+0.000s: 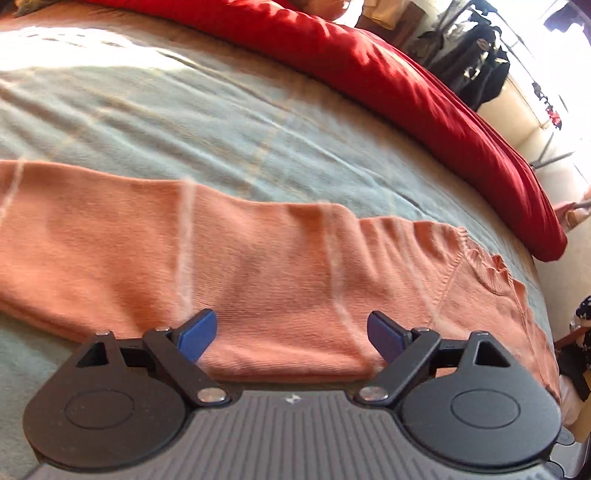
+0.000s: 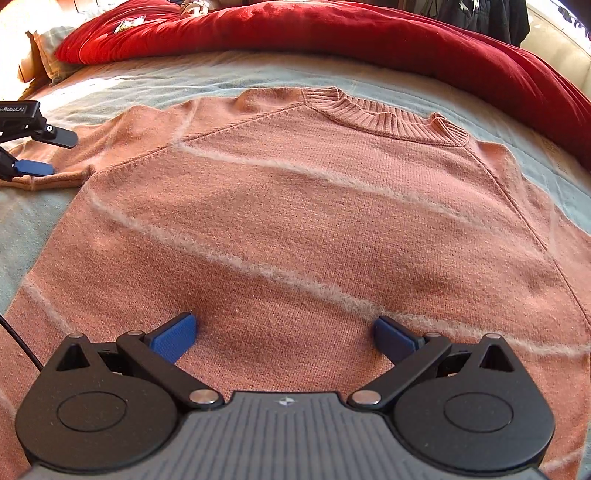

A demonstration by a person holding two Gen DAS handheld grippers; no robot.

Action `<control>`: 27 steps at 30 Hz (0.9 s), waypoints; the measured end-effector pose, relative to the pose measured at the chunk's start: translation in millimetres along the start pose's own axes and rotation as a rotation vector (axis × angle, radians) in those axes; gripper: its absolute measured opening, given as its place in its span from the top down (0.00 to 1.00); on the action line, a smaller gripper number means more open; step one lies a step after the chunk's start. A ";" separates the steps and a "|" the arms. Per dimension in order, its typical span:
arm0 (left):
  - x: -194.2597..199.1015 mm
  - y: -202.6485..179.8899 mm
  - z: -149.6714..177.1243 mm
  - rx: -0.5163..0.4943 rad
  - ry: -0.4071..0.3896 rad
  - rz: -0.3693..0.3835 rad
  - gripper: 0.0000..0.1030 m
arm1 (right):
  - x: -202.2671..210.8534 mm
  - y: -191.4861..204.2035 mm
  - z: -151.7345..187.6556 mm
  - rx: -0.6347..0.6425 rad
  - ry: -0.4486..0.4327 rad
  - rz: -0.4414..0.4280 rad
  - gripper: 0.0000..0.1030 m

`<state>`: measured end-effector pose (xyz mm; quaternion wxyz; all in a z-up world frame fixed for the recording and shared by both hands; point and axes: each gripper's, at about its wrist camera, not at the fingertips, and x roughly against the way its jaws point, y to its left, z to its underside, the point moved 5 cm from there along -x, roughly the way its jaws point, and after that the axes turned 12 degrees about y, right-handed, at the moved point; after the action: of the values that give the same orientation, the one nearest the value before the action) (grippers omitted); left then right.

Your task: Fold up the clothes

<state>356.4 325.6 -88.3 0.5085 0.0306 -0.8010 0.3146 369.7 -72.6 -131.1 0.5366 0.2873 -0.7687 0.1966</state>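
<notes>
Looking along my right gripper (image 2: 284, 338), I find the sweater (image 2: 314, 221) running out of sight at six o'clock beneath my own black body, so its hem is hidden, and its sleeve at three o'clock is cut off by the frame edge. From my left gripper (image 1: 291, 334) the view is soft with blur: the other sleeve (image 1: 166, 258) stretches from nine o'clock across to the shoulder at three o'clock, its cuff lost past the left edge, and the dark clutter (image 1: 476, 55) at one o'clock is too smeared for me to name. The salmon-pink sweater lies flat and face up on the pale blue-green blanket (image 1: 147, 122), ribbed collar (image 2: 384, 114) toward twelve o'clock in the right view, thin fuzzy pale stripes crossing the chest. A red duvet (image 2: 332, 33) is heaped along the far side of the bed, beyond the collar. My right jaws are spread wide, blue pads (image 2: 173, 338) apart with bare knit between them, gripping nothing; whether the tips touch the fabric I cannot tell. My left jaws are equally wide, holding nothing, poised over the sleeve's near edge; in the right view that same gripper shows at nine o'clock, one blue pad (image 2: 35, 167) low at the sleeve, the other finger above it, though contact is hard to make out.
</notes>
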 end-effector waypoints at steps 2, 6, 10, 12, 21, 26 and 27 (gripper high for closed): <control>-4.7 -7.7 -10.9 -0.020 0.003 0.049 0.15 | -0.3 1.1 -0.3 -0.002 0.000 0.008 0.00; -13.8 -23.0 -32.6 -0.061 0.009 0.147 0.15 | -1.4 3.5 -0.4 -0.007 -0.002 0.026 0.00; -46.1 -41.9 -45.7 -0.115 0.026 0.196 0.14 | -2.4 5.3 -1.4 -0.019 0.003 0.041 0.00; -54.0 -34.4 -55.7 -0.099 -0.020 0.118 0.15 | -2.8 6.1 -1.5 -0.025 0.004 0.048 0.00; -25.2 -52.0 -66.9 -0.093 -0.070 0.174 0.13 | -3.4 8.2 -1.9 -0.049 0.001 0.067 0.00; -68.3 -61.3 -56.3 -0.162 -0.002 0.058 0.14 | -4.1 7.6 -4.5 -0.065 0.004 0.076 0.00; -74.7 -56.9 -58.6 -0.158 -0.009 0.027 0.16 | -4.1 7.4 -4.8 -0.065 0.004 0.077 0.00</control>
<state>460.0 291.2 -106.9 0.5016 -0.0188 -0.8258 0.2571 369.3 -63.1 -133.3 0.5394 0.2393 -0.7840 0.1925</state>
